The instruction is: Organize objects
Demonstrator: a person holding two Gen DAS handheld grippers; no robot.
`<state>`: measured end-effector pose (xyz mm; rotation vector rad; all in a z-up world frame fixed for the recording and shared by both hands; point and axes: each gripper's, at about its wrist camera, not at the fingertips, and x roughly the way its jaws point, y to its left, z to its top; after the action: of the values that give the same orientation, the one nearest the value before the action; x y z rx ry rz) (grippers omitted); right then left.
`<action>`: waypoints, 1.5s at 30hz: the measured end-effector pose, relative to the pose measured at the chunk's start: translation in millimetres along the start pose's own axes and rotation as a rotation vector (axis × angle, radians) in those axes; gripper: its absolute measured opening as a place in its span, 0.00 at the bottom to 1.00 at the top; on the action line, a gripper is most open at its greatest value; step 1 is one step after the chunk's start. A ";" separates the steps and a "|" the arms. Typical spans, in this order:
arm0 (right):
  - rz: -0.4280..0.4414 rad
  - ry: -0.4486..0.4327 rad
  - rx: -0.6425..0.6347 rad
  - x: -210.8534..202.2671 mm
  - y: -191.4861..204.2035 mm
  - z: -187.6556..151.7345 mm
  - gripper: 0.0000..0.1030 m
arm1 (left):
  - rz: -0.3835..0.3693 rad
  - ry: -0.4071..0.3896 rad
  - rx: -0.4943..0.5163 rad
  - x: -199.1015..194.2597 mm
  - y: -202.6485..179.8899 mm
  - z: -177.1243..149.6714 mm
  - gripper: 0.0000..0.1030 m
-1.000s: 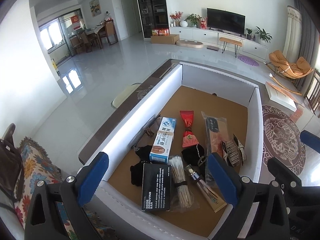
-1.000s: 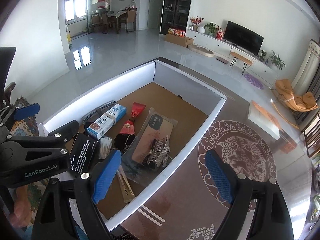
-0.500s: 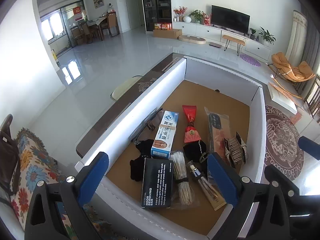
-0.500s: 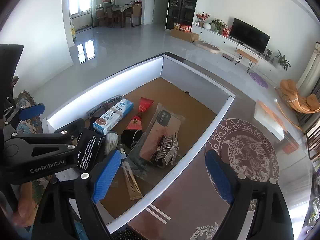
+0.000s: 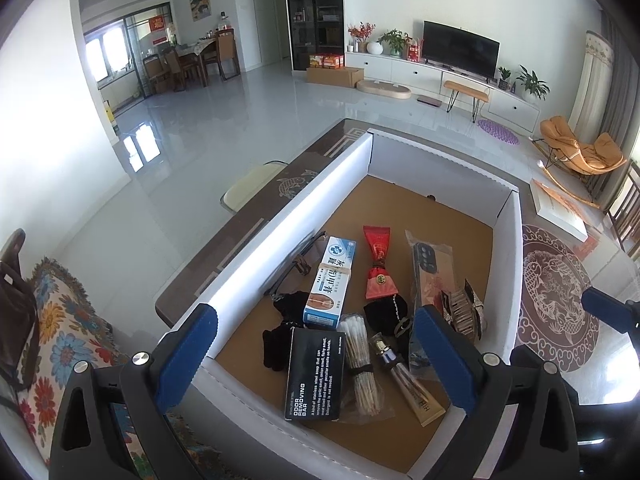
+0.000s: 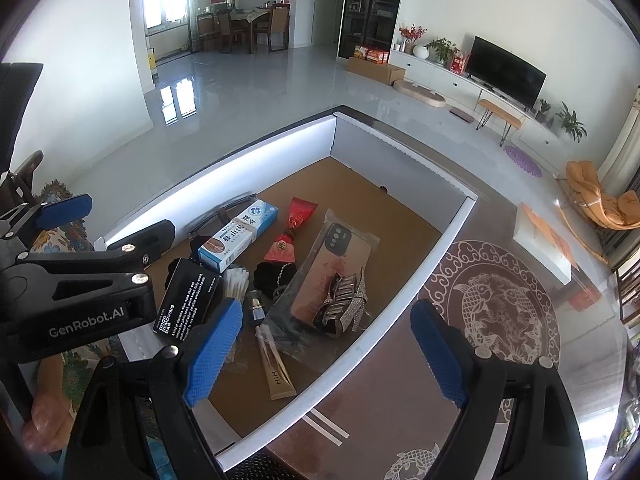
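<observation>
A white-walled box [image 5: 348, 184] with a brown floor holds several items: a black odor-bar box [image 5: 316, 372], a blue-white carton [image 5: 330, 280], a red pouch [image 5: 378, 264], cotton swabs [image 5: 360, 356], a gold tube [image 5: 412, 384], a phone case in plastic [image 5: 432, 268] and a rhinestone hair clip [image 5: 466, 308]. My left gripper [image 5: 316, 356] hovers open above the box's near end. My right gripper [image 6: 326, 348] is open too, above the box's right wall [image 6: 404, 292], with nothing between its fingers. The clip [image 6: 344, 304] and phone case [image 6: 340, 260] lie just ahead of it.
The box rests on a dark glass table [image 6: 404, 396] with a fish pattern [image 6: 496, 308]. A patterned sofa cover [image 5: 68, 332] lies at the left. Beyond are a glossy tiled floor, a TV cabinet and an orange chair. A person's hand [image 6: 44, 420] shows at the lower left.
Both views have drifted slightly; the box and its items sit a little lower and nearer in view. No item has moved, and both grippers stay open.
</observation>
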<state>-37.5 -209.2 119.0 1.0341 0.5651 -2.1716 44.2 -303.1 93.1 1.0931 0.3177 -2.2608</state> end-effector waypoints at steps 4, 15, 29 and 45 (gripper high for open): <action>0.008 0.019 0.009 1.2 -0.7 1.7 0.84 | -0.012 0.009 0.001 -1.2 -0.3 0.1 0.97; 0.012 0.026 0.010 0.4 -0.1 4.7 0.84 | -0.012 0.006 0.013 -0.2 -0.3 -2.6 0.97; 0.017 0.048 0.026 8.0 -1.3 4.9 0.84 | -0.004 0.025 -0.002 6.5 3.7 -4.3 0.98; 0.012 0.057 0.032 12.0 -0.3 5.9 0.84 | -0.007 0.025 -0.006 7.0 6.0 -3.2 0.98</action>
<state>-46.4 -217.2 112.9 1.1162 0.5502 -2.1528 46.5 -309.3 85.9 1.1193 0.3388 -2.2522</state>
